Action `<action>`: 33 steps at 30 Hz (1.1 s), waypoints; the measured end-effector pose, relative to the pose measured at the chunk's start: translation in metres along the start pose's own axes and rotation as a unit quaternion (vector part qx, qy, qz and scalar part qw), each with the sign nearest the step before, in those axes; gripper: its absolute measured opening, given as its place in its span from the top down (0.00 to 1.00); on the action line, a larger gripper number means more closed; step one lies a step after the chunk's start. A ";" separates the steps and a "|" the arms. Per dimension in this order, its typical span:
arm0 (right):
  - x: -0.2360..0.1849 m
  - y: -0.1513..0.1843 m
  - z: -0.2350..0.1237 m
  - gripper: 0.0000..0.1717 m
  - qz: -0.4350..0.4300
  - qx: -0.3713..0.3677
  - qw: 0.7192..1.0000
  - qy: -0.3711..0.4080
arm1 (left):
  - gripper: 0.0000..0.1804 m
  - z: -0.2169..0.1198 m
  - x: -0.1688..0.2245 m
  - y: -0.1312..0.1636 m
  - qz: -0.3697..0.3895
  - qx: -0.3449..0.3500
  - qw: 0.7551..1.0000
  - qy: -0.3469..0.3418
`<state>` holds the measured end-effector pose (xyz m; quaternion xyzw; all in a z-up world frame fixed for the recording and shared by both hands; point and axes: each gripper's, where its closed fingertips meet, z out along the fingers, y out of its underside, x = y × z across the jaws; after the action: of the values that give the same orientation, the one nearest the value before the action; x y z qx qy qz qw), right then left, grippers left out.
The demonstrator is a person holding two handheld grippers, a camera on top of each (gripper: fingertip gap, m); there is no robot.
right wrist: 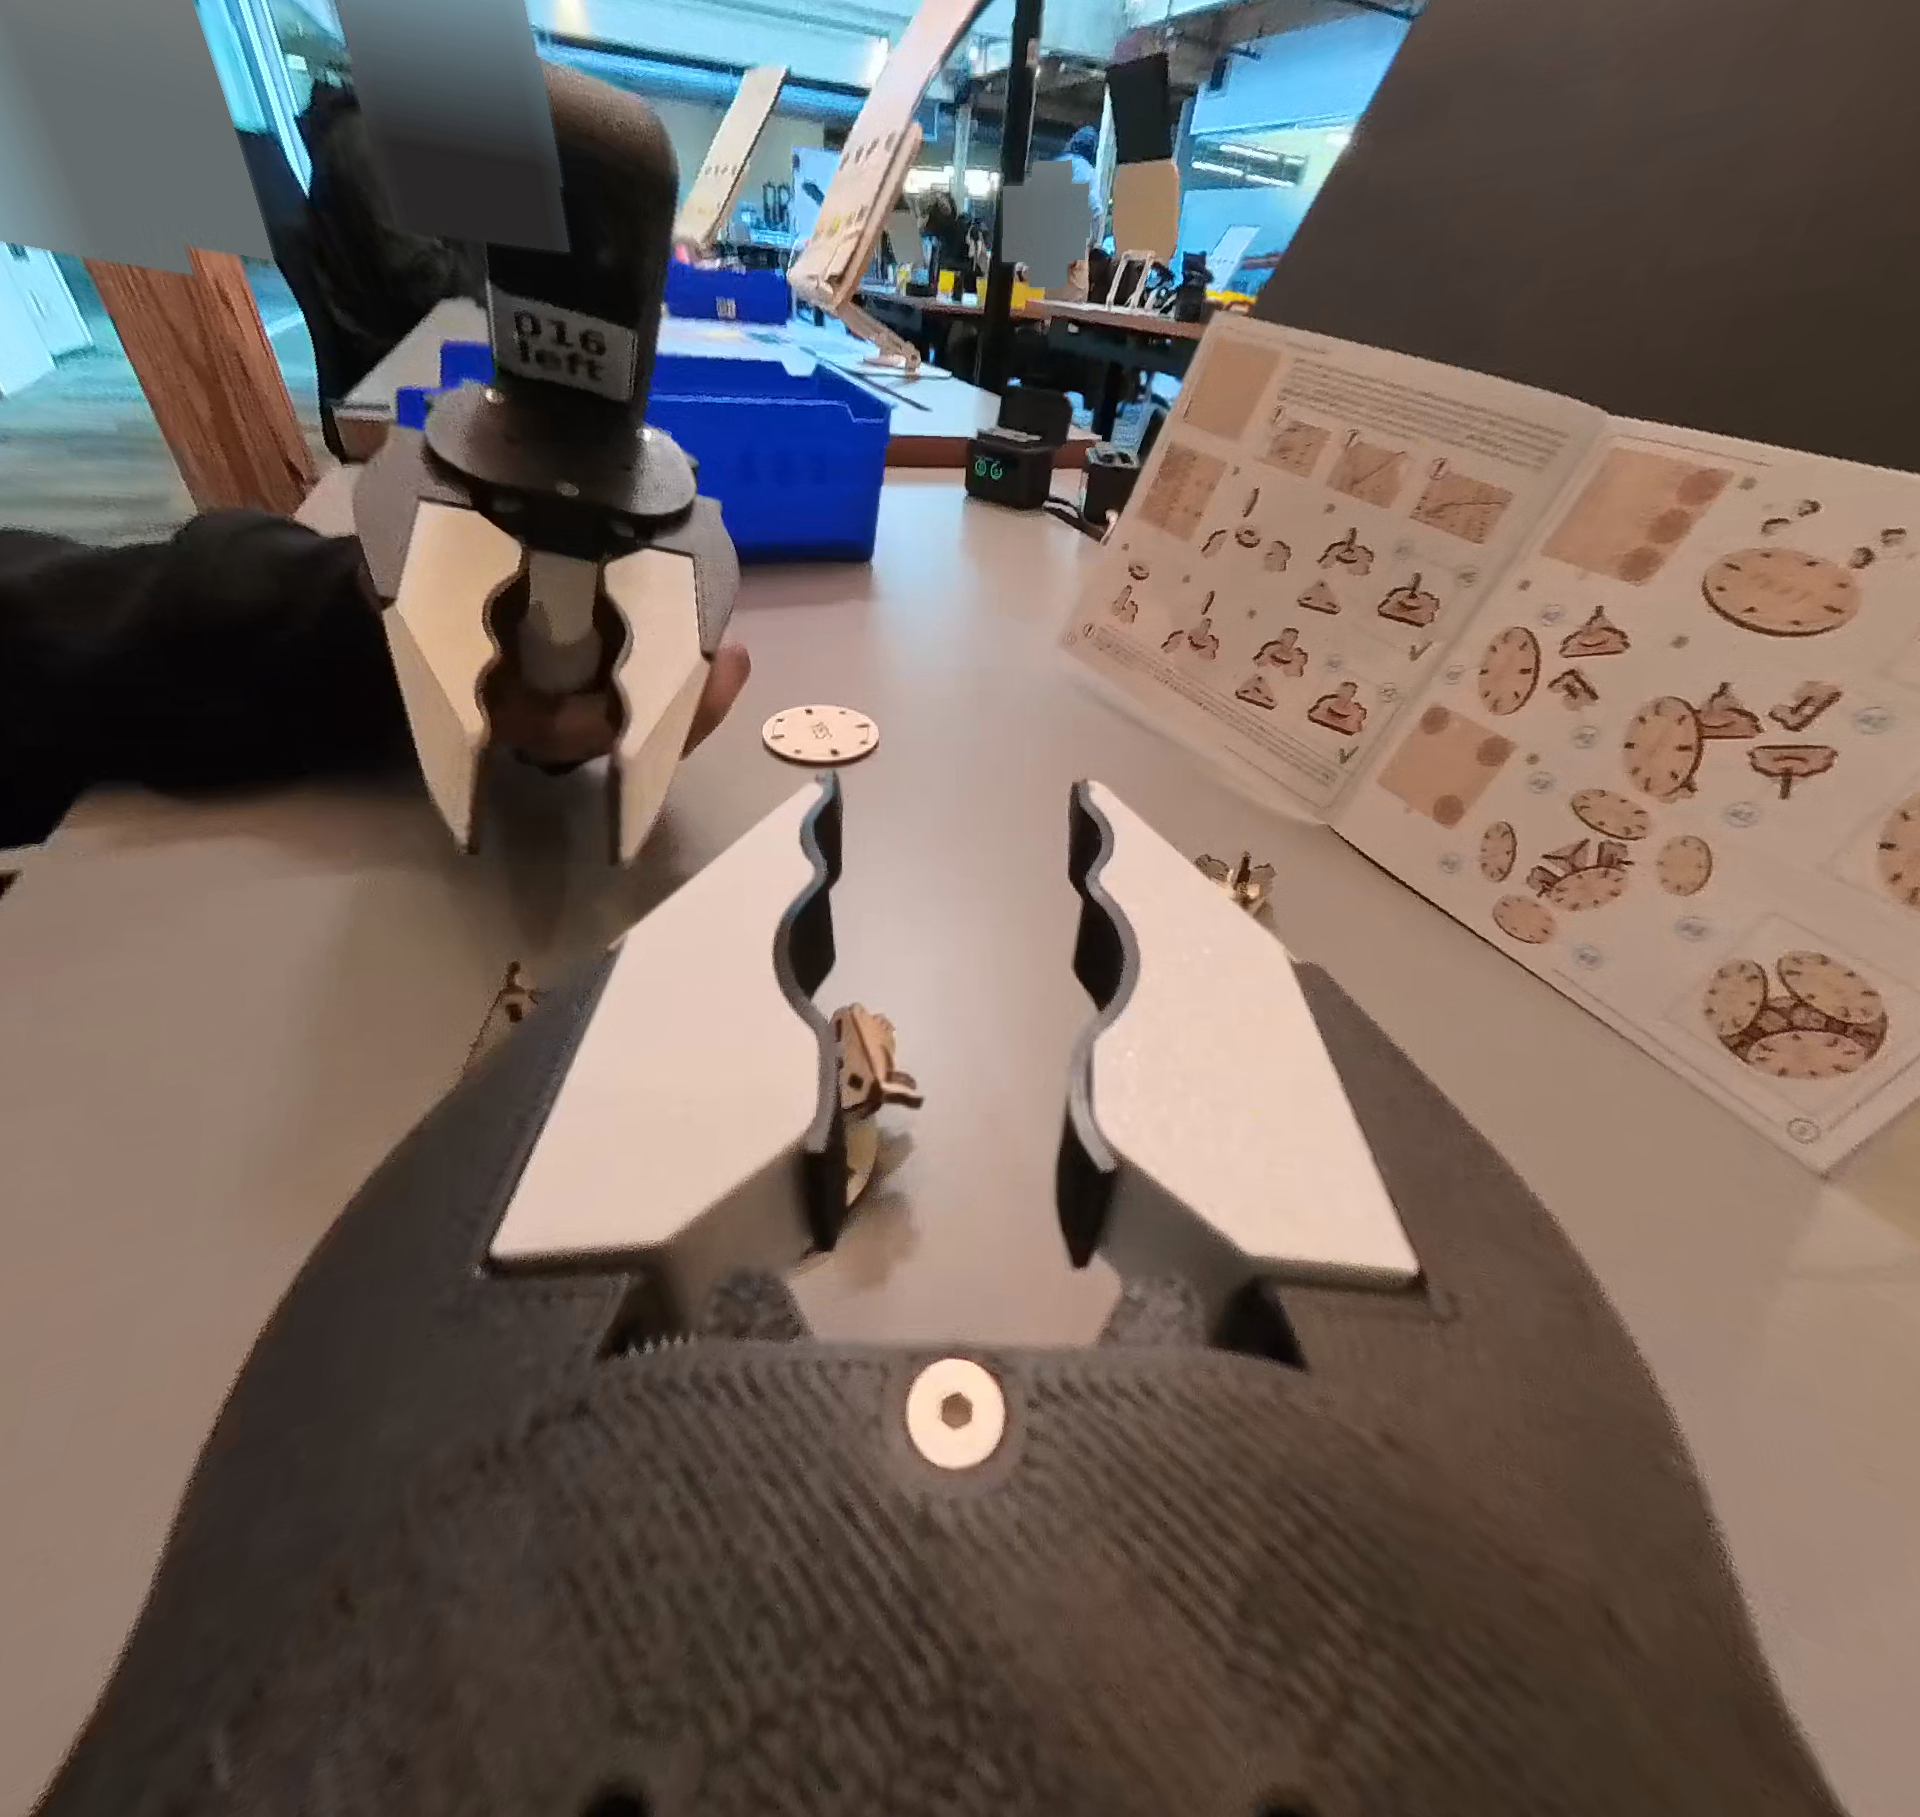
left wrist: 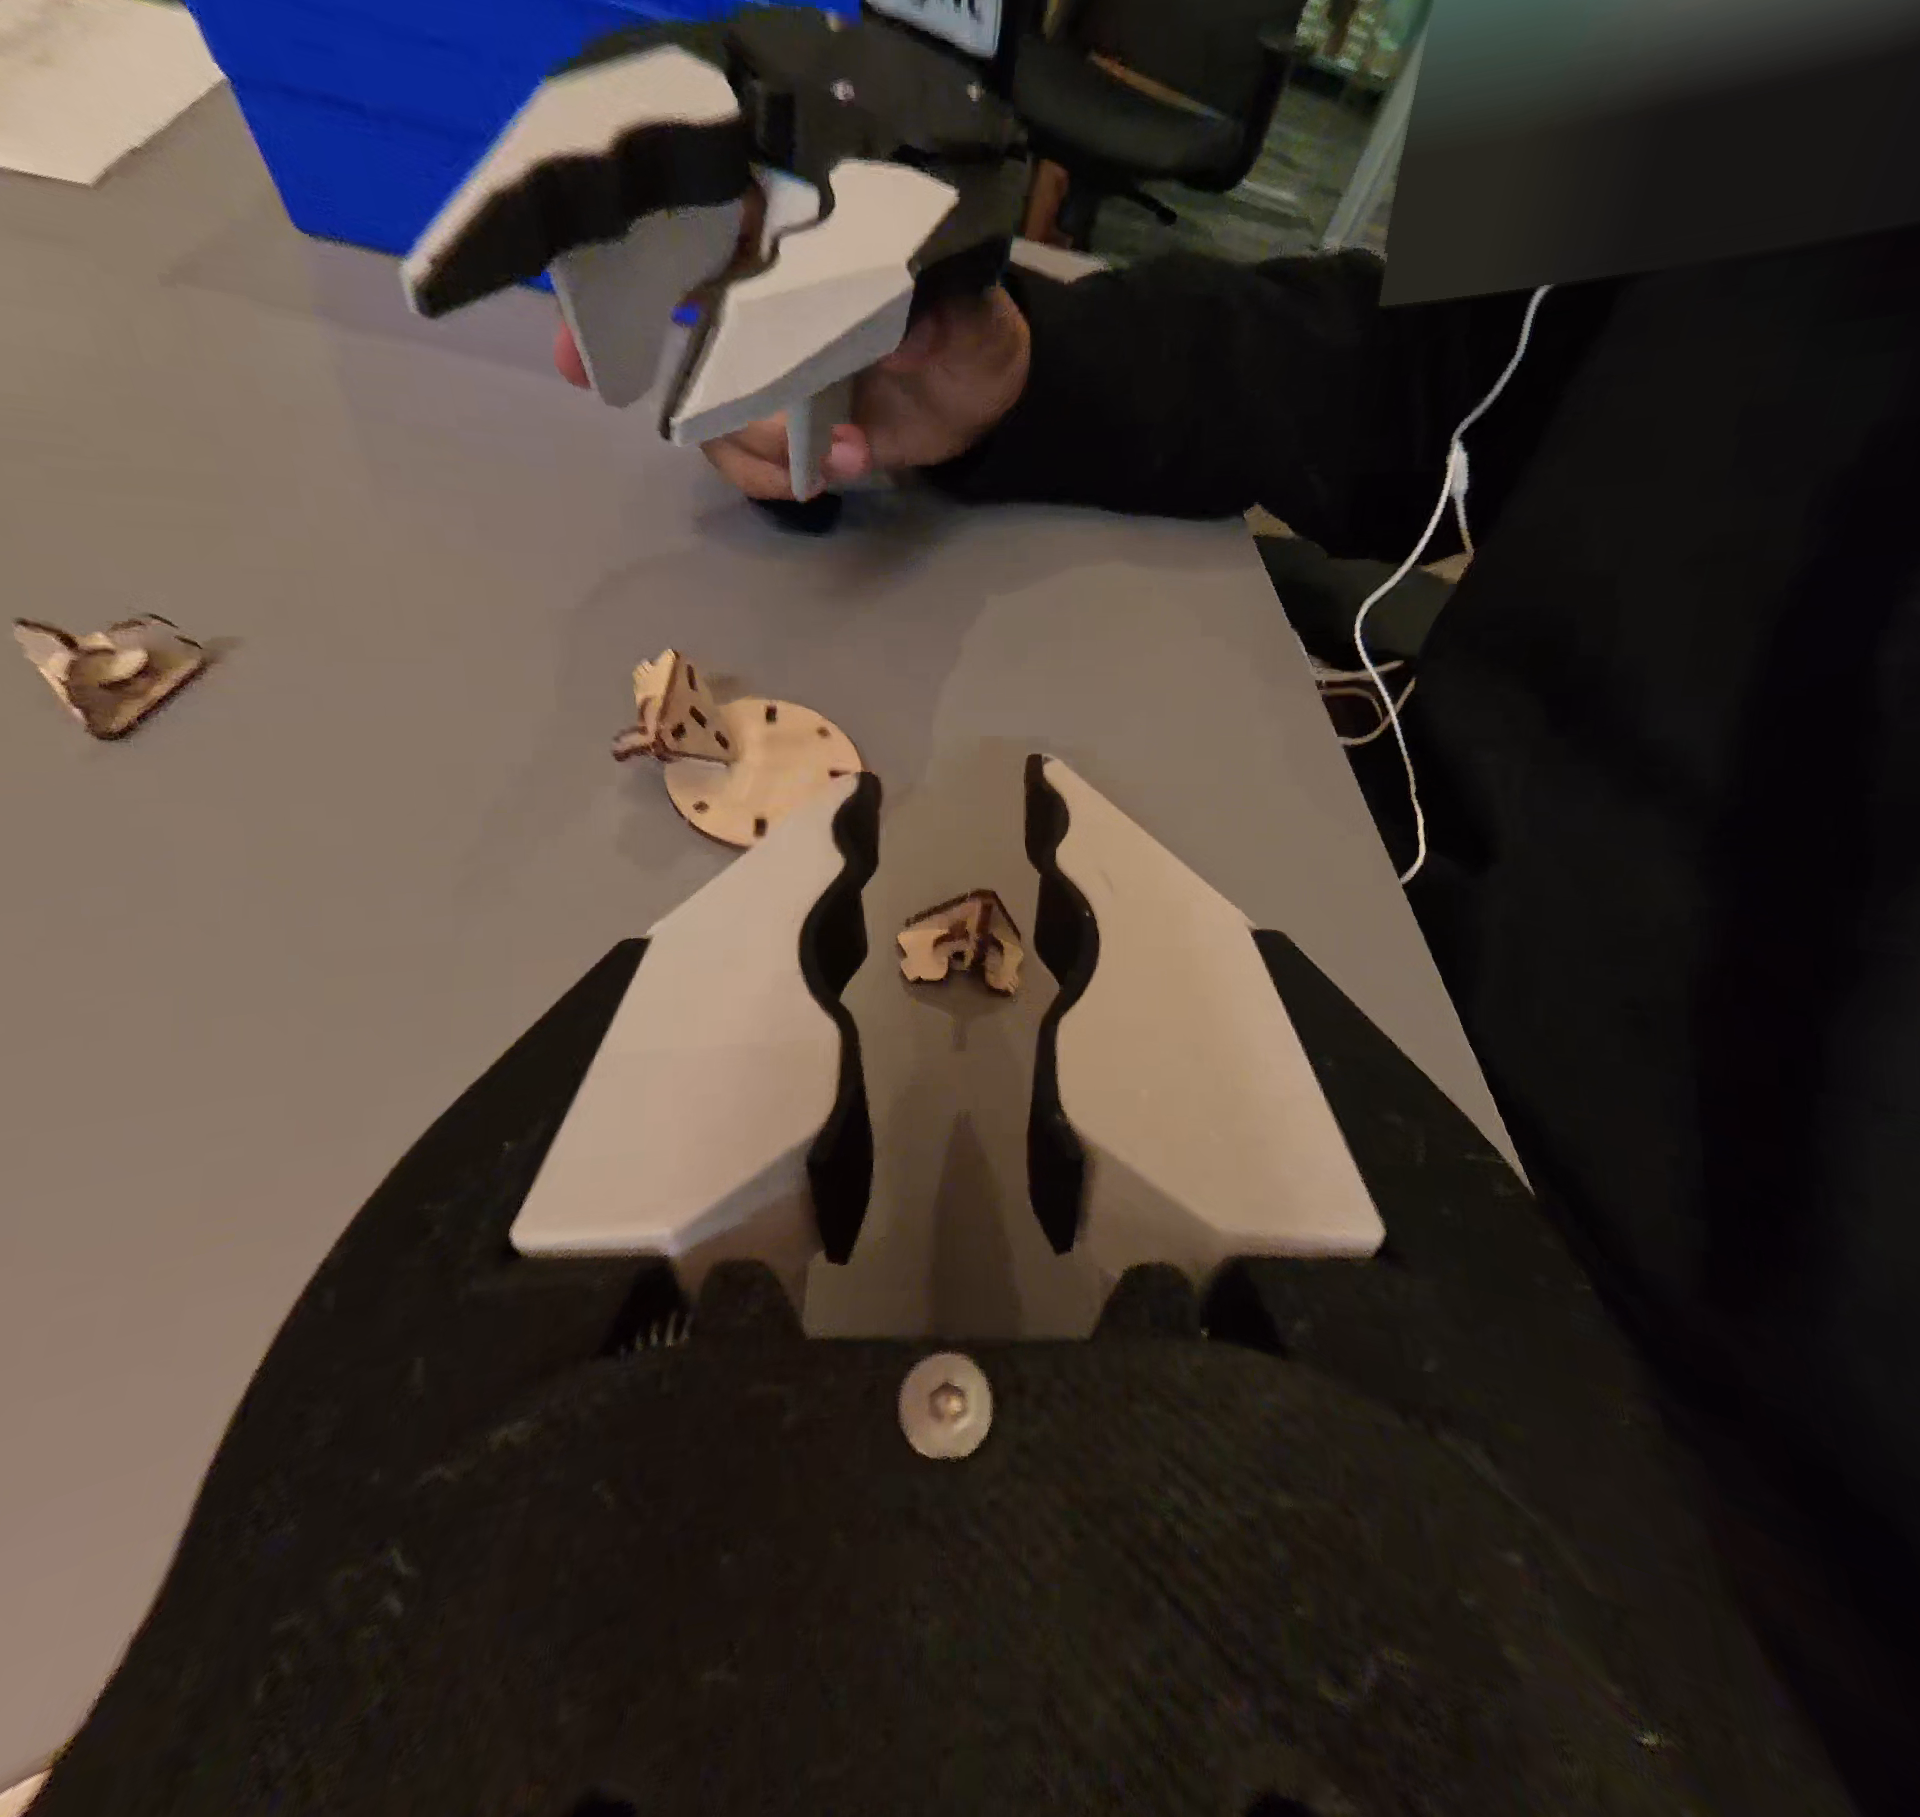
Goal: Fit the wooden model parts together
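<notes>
L gripper (left wrist: 951, 780) open, narrow gap, nothing gripped; small wooden bracket (left wrist: 961, 939) lies on grey table (left wrist: 364, 936) between pads, nearer R pad. I'd centre before closing. R gripper (right wrist: 954, 796) wide, nothing gripped, above slotted disc (left wrist: 764, 770).

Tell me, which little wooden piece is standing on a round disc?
The middle piece, just past the left gripper. It stands on the disc; the far-left piece sits on a square base, and the nearest lies on bare table.
</notes>
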<state>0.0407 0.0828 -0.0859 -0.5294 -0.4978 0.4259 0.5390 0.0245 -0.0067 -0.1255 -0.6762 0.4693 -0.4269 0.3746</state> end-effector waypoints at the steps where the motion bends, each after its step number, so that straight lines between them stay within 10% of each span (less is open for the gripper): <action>1: -0.002 0.001 0.002 0.75 -0.008 -0.006 1.000 -0.002 | 0.87 0.002 0.001 0.005 0.000 -0.014 1.000 0.003; 33: -0.016 0.010 0.025 0.84 0.174 -0.037 0.976 -0.130 | 0.86 0.005 0.004 0.039 -0.046 -0.095 0.994 0.020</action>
<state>0.0146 0.0713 -0.0981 -0.5675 -0.4793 0.5595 0.3677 0.0174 -0.0207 -0.1620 -0.7208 0.4836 -0.4104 0.2796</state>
